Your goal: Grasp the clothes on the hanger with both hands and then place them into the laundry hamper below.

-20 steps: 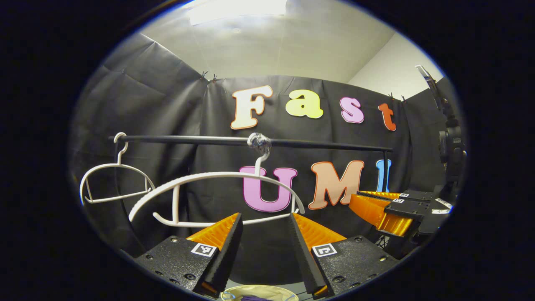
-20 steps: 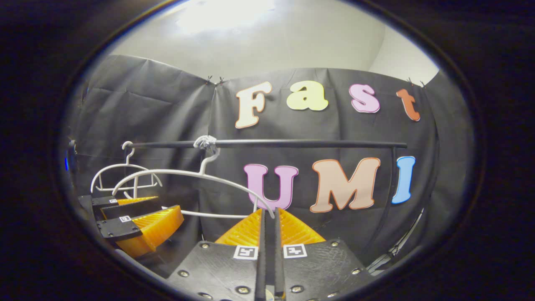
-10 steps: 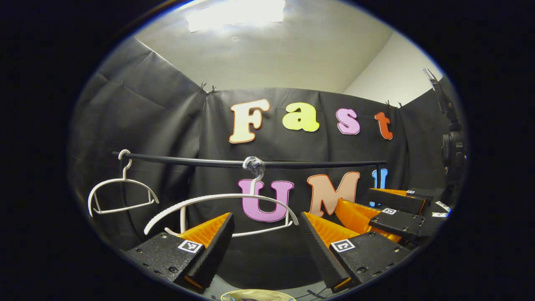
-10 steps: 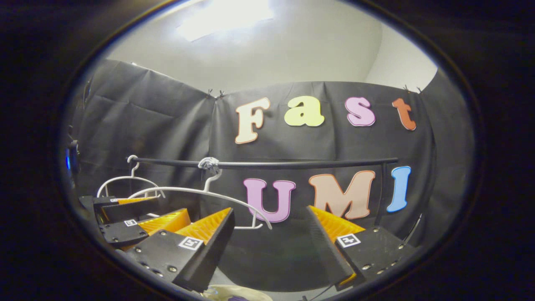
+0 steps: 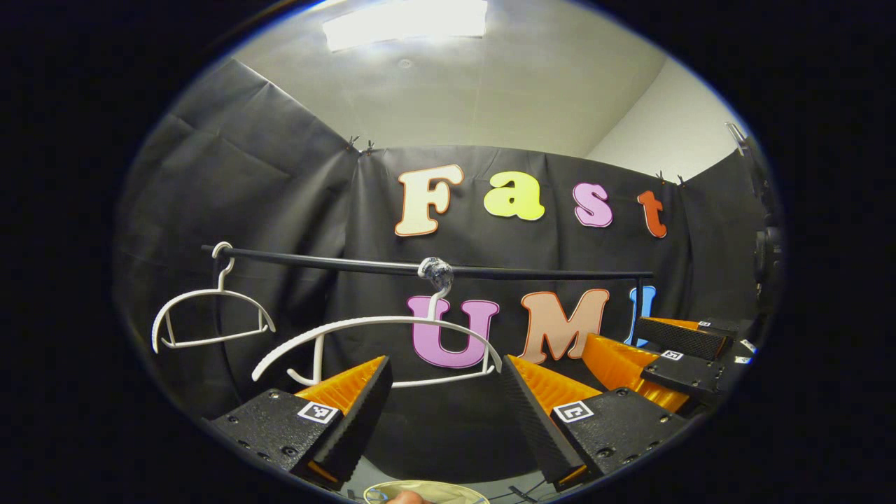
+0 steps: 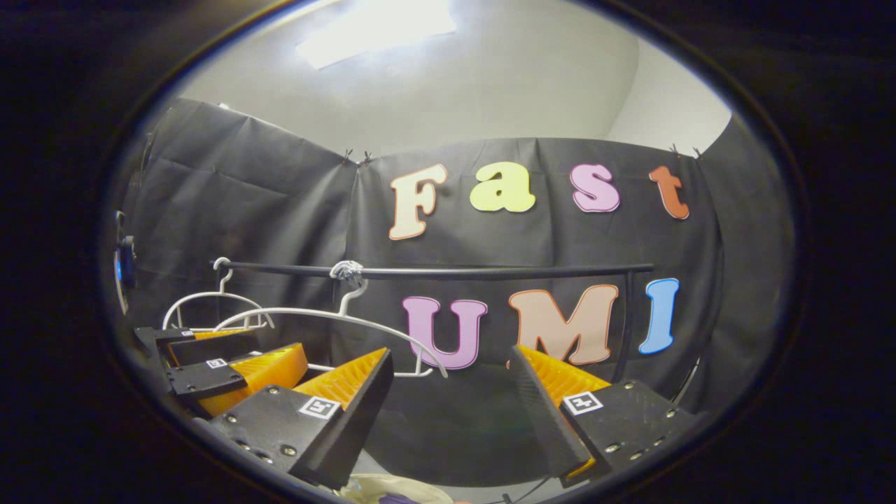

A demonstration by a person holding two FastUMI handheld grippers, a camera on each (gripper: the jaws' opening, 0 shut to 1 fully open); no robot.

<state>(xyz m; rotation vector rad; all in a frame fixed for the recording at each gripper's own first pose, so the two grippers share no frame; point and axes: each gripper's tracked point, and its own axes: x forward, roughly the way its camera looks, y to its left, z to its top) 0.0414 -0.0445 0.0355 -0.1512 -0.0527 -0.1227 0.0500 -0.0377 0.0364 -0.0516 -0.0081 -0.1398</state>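
White plastic hanger (image 5: 378, 332) hanging bare from black rail (image 5: 532, 271); soft, light clothes seemingly lying in pale round hamper (image 5: 427, 491) below. Left gripper (image 5: 441, 420) and right gripper (image 6: 448, 413) gaping wide, holding nothing.

No readable text; square code tags (unreadable) on tongs (image 5: 444, 402)

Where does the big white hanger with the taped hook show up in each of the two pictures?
Left gripper view: the big white hanger hangs left of centre, just above the left tool.
Right gripper view: the big white hanger sits lower left.
Shared landmark: the black rail carrying it.
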